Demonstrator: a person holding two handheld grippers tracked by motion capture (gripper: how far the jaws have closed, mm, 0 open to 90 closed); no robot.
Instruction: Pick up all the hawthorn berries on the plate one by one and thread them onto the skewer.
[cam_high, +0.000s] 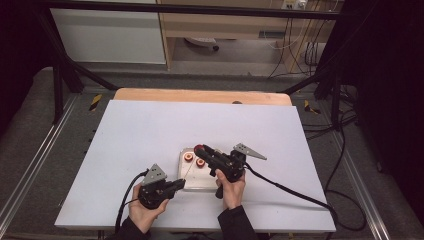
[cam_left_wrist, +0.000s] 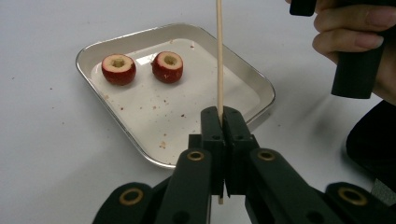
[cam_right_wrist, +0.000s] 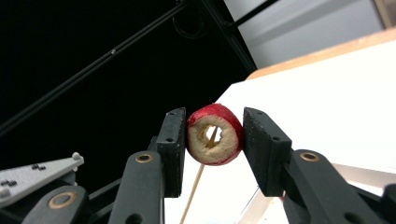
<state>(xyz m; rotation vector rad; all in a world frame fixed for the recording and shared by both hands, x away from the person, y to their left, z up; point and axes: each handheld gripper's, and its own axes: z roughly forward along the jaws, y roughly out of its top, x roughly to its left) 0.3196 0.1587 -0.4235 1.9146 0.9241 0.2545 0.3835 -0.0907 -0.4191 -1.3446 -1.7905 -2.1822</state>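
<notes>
- Left gripper (cam_left_wrist: 219, 122) is clamped tight on a thin wooden skewer (cam_left_wrist: 219, 56), jaws pressed together with the stick pinched between them. The skewer stands up out of the jaws and its short lower end pokes out underneath them.
- That gripper sits just off the near edge of the metal tray (cam_left_wrist: 261, 79), over the white table (cam_high: 140, 135). From the high view you can see it (cam_high: 180, 184) right at the tray's (cam_high: 192, 186) near-left corner.
- Right gripper (cam_right_wrist: 214, 140) is squeezing a cored red fruit slice (cam_right_wrist: 215, 134), one pad on each side of it, red skin facing out, pale flesh and the hole facing the camera.
- The skewer (cam_right_wrist: 196, 184) shows through that hole and runs on below the slice, so the stick is lined up with the core; can't tell if it touches the flesh.
- In the high view the right gripper (cam_high: 201, 150) hangs over the tray's far-right part, held up off it.
- Two more cored red pieces (cam_left_wrist: 142, 68) lie inside the tray near its far-left corner, side by side, hole up, not touching each other.
- Crumbs are scattered across the tray floor.
</notes>
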